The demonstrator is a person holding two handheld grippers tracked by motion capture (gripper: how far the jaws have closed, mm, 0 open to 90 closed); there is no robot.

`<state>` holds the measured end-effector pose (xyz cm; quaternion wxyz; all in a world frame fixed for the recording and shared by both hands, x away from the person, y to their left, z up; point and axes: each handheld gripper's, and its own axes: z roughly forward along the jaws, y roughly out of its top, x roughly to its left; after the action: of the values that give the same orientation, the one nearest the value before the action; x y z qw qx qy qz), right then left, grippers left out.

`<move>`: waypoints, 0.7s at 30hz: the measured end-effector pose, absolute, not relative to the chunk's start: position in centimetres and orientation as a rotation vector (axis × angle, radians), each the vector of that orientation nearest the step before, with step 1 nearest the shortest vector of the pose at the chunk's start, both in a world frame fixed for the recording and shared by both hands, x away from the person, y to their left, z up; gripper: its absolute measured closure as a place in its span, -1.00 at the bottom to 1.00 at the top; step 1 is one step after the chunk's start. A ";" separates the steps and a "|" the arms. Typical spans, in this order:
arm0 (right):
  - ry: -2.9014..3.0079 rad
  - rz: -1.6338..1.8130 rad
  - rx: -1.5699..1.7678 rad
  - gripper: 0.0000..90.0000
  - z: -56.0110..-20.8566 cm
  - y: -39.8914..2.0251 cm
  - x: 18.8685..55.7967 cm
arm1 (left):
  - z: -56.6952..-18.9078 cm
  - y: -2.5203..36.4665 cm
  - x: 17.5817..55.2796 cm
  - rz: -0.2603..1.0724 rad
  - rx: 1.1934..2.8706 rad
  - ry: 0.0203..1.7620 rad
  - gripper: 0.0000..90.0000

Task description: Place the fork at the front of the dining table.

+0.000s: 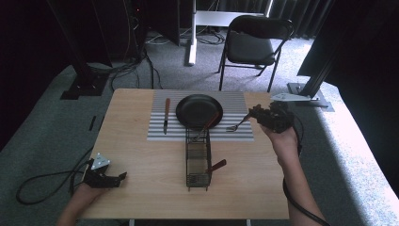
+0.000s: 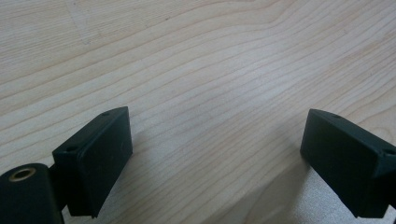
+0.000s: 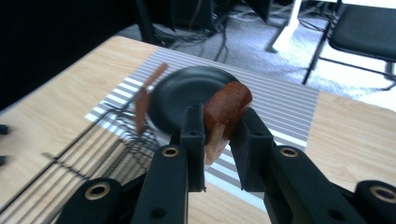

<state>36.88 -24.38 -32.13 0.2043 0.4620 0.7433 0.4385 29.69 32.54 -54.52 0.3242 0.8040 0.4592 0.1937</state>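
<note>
Fork [image 1: 234,127] with a brown wooden handle, clamped at the handle end in my right gripper [image 1: 256,114]; jaws nearly closed, pads pressing both sides of the wood [image 3: 224,119]. It hangs just above the striped mat [image 1: 235,101], tines pointing toward the black plate [image 1: 199,110], to the plate's right and not touching it.

Table setting as it stands: knife [image 1: 166,115] lies on the mat left of the plate, handle away from me. Wire caddy [image 1: 198,157] stands on the surface [image 1: 141,160] in front of the plate, with two more brown-handled utensils in it, one leaning out toward the plate [image 1: 210,123], one low on the right side [image 1: 217,165].

Judgement: step in hand is laying the fork on the mat beside the plate, mirroring the knife.

How I'd do it well:
- Bring the fork parallel to the knife before lowering; it sits angled now.
- Keep the tines clear of the plate rim and of the utensil leaning from the caddy.
- Lower until the fork lies flat on the mat, then open; releasing while tilted would let it roll or skid.
- Withdraw straight back along the handle.

Left gripper [image 1: 106,178] rests on the surface near its front left corner, jaws wide apart, nothing between them but bare wood [image 2: 210,93].
</note>
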 end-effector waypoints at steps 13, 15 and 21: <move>2.053 1.001 1.347 0.68 -36.6 -22.7 41.3 | -54.5 32.5 29.7 0.507 2.109 1.205 -0.80; 2.054 0.971 1.353 0.68 -37.1 -22.4 41.8 | -54.5 32.5 29.7 0.507 2.108 1.206 -0.80; 2.070 0.946 1.361 0.68 -38.4 -21.5 43.0 | -54.5 32.5 29.7 0.507 2.109 1.206 -0.80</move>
<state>42.95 -21.46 -38.37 0.2425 0.4978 0.7573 0.3462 29.69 32.53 -54.53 0.3242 0.8039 0.4597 0.1933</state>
